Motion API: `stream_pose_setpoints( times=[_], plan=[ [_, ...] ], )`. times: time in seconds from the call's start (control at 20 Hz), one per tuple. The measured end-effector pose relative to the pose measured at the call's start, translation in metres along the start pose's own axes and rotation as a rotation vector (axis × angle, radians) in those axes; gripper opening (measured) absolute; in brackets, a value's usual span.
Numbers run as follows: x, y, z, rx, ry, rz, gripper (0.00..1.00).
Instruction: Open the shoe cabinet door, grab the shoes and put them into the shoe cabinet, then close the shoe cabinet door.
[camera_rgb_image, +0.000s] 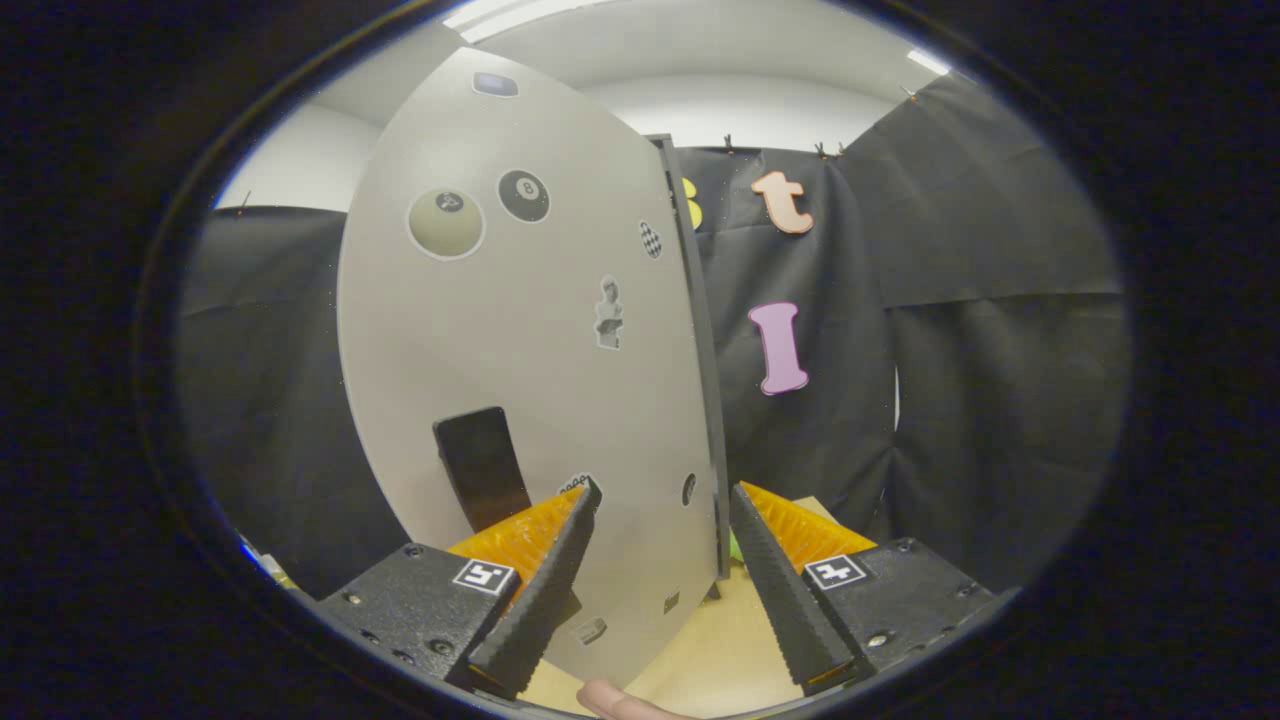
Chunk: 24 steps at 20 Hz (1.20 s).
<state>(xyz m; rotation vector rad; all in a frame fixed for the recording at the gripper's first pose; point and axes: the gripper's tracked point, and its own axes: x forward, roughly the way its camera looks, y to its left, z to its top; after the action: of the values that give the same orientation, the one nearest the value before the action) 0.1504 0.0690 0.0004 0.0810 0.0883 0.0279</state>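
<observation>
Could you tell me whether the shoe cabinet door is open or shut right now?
Open. The cabinet door stands swung out with its free edge between the spread fingers of the tongs, black cloth showing past that edge. Neither finger presses on it.

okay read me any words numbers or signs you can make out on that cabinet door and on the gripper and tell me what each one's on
"8": on the black billiard-ball sticker on the grey cabinet door.
Pale ball sticker: its mark is too blurred to read.
Other small door stickers: no legible text.
Gripper, fingers open around the door's edge: square black-and-white marker tags, no words.
</observation>
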Motion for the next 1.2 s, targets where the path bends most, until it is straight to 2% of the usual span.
stream_pose_setpoints(
  times=[0.35, 0.6, 0.95, 1.2],
  plan=[
    [0.045, 0.081, -0.007, -0.081, -0.008, 0.039, 0.92],
    [0.068, 0.122, -0.019, -0.094, 0.007, 0.049, 0.92],
    [0.059, 0.117, -0.026, -0.146, -0.051, 0.002, 0.92],
    [0.037, 0.119, -0.035, -0.176, -0.071, 0.007, 0.92]
  ],
)
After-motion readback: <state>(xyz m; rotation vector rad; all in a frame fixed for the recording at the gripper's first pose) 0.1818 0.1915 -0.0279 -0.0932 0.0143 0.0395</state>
